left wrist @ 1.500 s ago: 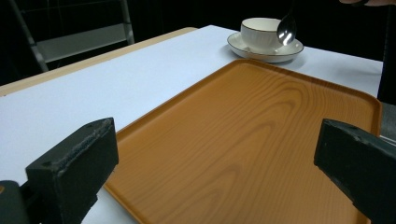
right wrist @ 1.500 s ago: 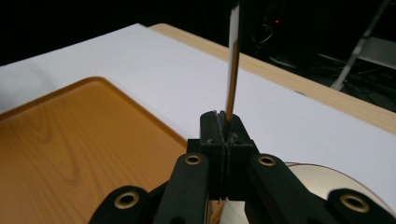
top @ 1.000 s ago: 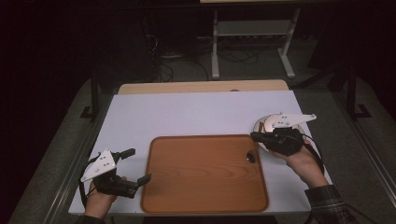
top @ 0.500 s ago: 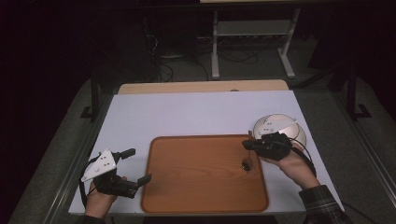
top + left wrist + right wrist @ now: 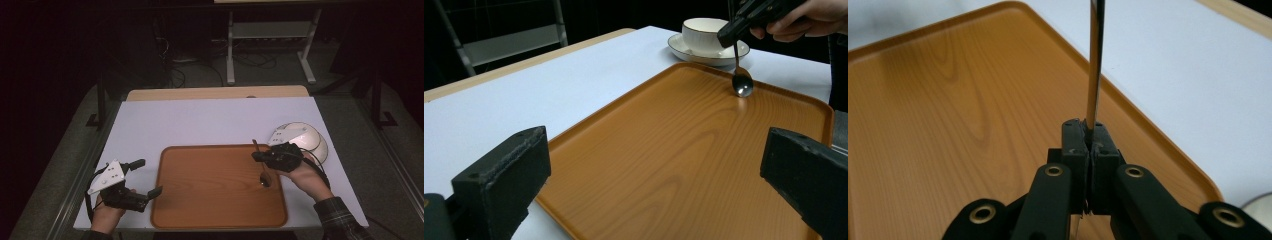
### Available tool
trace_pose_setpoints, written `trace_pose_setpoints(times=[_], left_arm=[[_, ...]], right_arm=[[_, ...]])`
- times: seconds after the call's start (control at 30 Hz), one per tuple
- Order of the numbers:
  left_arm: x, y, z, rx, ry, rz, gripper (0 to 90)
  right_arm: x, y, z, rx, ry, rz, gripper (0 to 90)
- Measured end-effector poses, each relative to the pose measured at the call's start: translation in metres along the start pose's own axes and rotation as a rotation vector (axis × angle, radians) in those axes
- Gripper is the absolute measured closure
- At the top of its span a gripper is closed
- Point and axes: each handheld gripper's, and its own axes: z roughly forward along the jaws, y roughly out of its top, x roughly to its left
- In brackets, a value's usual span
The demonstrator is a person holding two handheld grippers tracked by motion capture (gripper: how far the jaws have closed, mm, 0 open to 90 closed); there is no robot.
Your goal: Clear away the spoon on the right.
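Right gripper [image 5: 265,158] clamped on spoon [image 5: 263,175], bowl touching tray [image 5: 200,210]. Left gripper [image 5: 148,177] open, idle beside tray. Next, probably: release spoon flat.

The tray [image 5: 210,200] is orange-brown with a wood-grain pattern. The desk [image 5: 210,122] is pale lavender-white with a light wooden edge at the far side. The cup [image 5: 704,34] and saucer [image 5: 684,50] are white with thin dark rims. The spoon [image 5: 742,84] is shiny silver. A sleeve [image 5: 340,220] is dark plaid.
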Motion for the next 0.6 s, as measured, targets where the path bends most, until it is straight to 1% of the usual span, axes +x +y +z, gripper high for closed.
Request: trace_pose_setpoints(times=[0.13,0.23,0.47,0.6], left_arm=[[0.0,0.0,0.0,0.001,0.0,-0.002,0.0],[0.0,0.0,0.0,0.001,0.0,-0.001,0.0],[0.0,0.0,0.0,0.003,0.0,-0.001,0.0],[0.0,0.0,0.001,0.003,0.0,-0.002,0.0]], right_arm=[[0.004,0.0,0.007,0.026,0.009,-0.022,87.2],[0.007,0.0,0.012,0.045,0.016,-0.029,87.2],[0.013,-0.001,0.025,0.092,0.044,-0.058,86.9],[0.015,-0.003,0.032,0.122,0.062,-0.066,86.7]])
